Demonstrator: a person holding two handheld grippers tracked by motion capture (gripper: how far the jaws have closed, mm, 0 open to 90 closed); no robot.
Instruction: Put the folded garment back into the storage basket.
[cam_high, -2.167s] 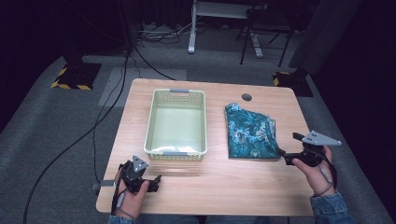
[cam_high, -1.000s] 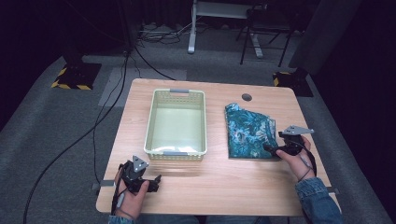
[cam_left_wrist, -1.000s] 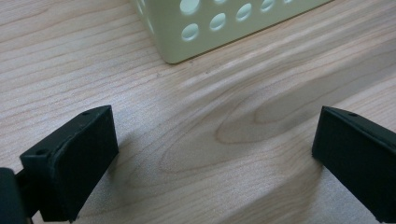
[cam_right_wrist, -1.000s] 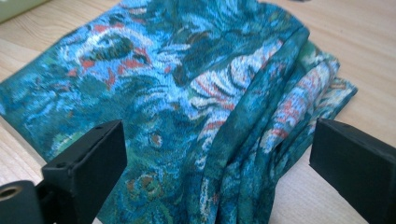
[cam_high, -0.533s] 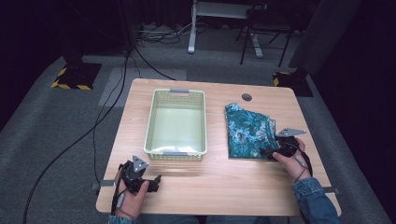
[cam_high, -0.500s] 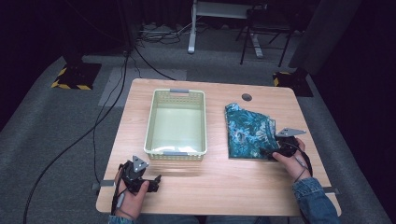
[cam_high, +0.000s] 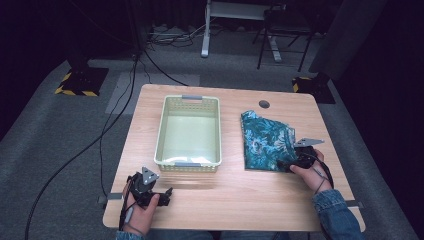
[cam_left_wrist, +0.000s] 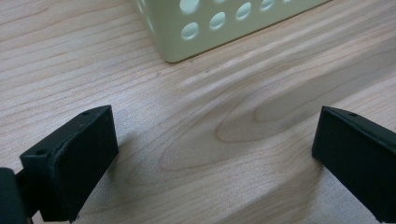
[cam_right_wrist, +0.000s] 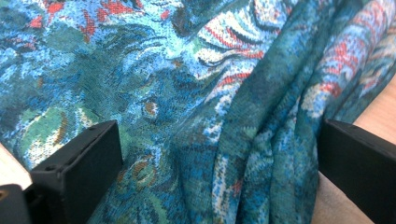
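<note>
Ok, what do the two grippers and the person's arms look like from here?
Both are black handheld tools. The left gripper and the right gripper each carry a grey three-cornered plate on top and trail a thin black cable. Up close, each has two blocky matte black jaws with small holes near the top edge. The right forearm wears a blue denim sleeve with a buttoned cuff.

Grey carpet (cam_high: 60, 130), dark room.

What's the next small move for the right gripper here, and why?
Probably close the right gripper on the patterned cloth. Its jaws stand open with bunched folds of the cloth's near corner between them, so it looks placed to pinch. The left gripper sits open over bare table beside the basket.
</note>
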